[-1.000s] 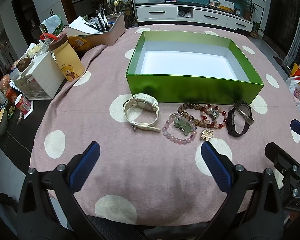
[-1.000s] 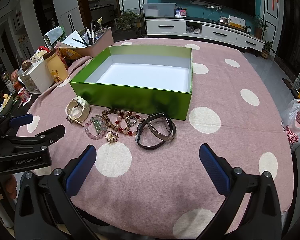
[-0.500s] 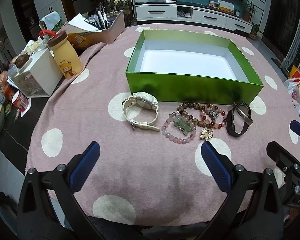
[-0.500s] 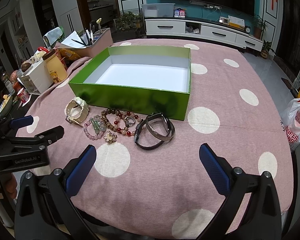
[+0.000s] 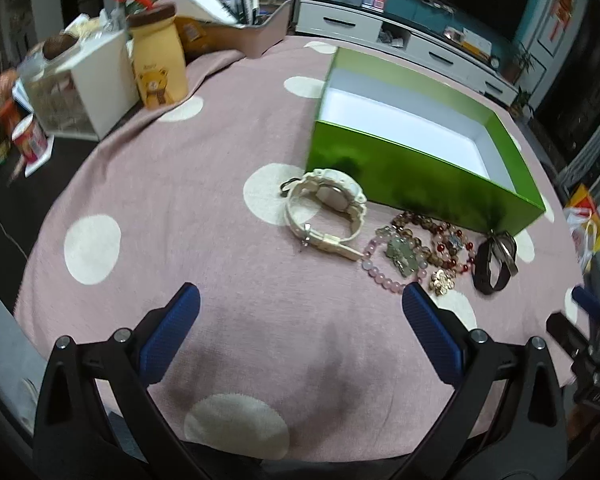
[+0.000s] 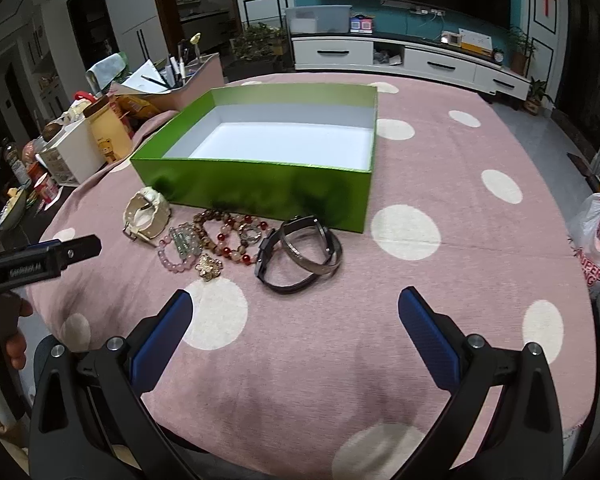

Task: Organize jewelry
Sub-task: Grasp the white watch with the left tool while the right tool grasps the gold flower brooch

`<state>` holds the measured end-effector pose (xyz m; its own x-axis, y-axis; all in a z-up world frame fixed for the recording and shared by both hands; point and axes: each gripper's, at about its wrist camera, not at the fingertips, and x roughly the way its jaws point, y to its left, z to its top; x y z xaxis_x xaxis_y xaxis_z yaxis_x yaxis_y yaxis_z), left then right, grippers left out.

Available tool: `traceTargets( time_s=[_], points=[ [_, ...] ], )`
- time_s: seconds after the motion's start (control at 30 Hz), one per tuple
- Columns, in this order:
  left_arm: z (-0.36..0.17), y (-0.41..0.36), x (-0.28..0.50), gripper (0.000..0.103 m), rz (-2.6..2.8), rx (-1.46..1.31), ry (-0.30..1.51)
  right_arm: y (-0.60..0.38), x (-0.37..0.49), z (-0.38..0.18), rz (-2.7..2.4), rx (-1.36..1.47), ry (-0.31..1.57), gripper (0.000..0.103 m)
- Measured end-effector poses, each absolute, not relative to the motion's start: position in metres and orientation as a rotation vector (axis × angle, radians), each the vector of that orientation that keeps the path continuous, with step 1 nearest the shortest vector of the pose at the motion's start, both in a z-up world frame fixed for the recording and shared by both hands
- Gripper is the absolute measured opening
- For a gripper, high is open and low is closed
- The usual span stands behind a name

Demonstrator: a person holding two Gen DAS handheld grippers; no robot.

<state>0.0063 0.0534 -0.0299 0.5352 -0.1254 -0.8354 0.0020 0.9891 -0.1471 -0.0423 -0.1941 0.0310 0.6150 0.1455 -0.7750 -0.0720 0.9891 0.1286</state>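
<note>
Hovering spread and empty, left gripper (image 5: pixel 300 320) and right gripper (image 6: pixel 294 328) face jewelry crowded at the green box's (image 6: pixel 260 190) 6 o'clock wall; snagging pink bead bracelet (image 6: pixel 176 258) alongside cream watch (image 5: pixel 326 212) seems likely.

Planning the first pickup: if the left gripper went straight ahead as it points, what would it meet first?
Probably the cream watch, lying ahead between the open jaws of the left gripper; bare cloth before it. Depth is uncertain.

"SUPER" in red on the white plastic bag (image 6: pixel 596 240).
</note>
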Motion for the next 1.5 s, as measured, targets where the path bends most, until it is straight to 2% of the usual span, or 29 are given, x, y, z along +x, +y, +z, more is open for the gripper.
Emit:
traceTargets(
  time_s=[0.27, 0.4, 0.63, 0.8, 0.87, 1.1, 1.27, 1.33, 1.4, 1.5],
  points=[
    [-0.035, 0.057, 0.019, 0.101, -0.056, -0.149, 0.992, -0.185, -0.038, 0.023, 0.207, 0.113, 0.908, 0.1],
    [-0.038, 0.059, 0.026, 0.1, -0.053, -0.147, 0.984, -0.173, -0.034, 0.015, 0.293, 0.119, 0.924, 0.08],
    [-0.046, 0.063, 0.045, 0.09, -0.056, -0.159, 0.982, -0.149, -0.02, -0.006, 0.397, 0.103, 0.958, 0.046],
    [-0.051, 0.063, 0.064, 0.084, -0.054, -0.161, 0.983, -0.132, -0.01, -0.016, 0.426, 0.048, 0.951, 0.038],
    [-0.054, 0.063, 0.071, 0.076, -0.053, -0.161, 0.993, -0.128, -0.006, -0.02, 0.417, 0.018, 0.953, 0.036],
    [-0.065, 0.059, 0.084, 0.065, -0.065, -0.153, 1.017, -0.118, 0.008, -0.029, 0.422, -0.024, 0.964, 0.033],
    [-0.073, 0.06, 0.092, 0.043, -0.067, -0.156, 1.032, -0.111, 0.012, -0.031, 0.421, -0.069, 0.953, 0.027],
    [-0.075, 0.059, 0.094, 0.036, -0.074, -0.156, 1.036, -0.111, 0.013, -0.031, 0.42, -0.08, 0.948, 0.026],
    [-0.077, 0.058, 0.095, 0.033, -0.083, -0.154, 1.032, -0.11, 0.013, -0.031, 0.419, -0.085, 0.943, 0.024],
    [-0.077, 0.057, 0.095, 0.019, -0.101, -0.159, 1.025, -0.11, 0.014, -0.032, 0.419, -0.092, 0.937, 0.024]
  ],
)
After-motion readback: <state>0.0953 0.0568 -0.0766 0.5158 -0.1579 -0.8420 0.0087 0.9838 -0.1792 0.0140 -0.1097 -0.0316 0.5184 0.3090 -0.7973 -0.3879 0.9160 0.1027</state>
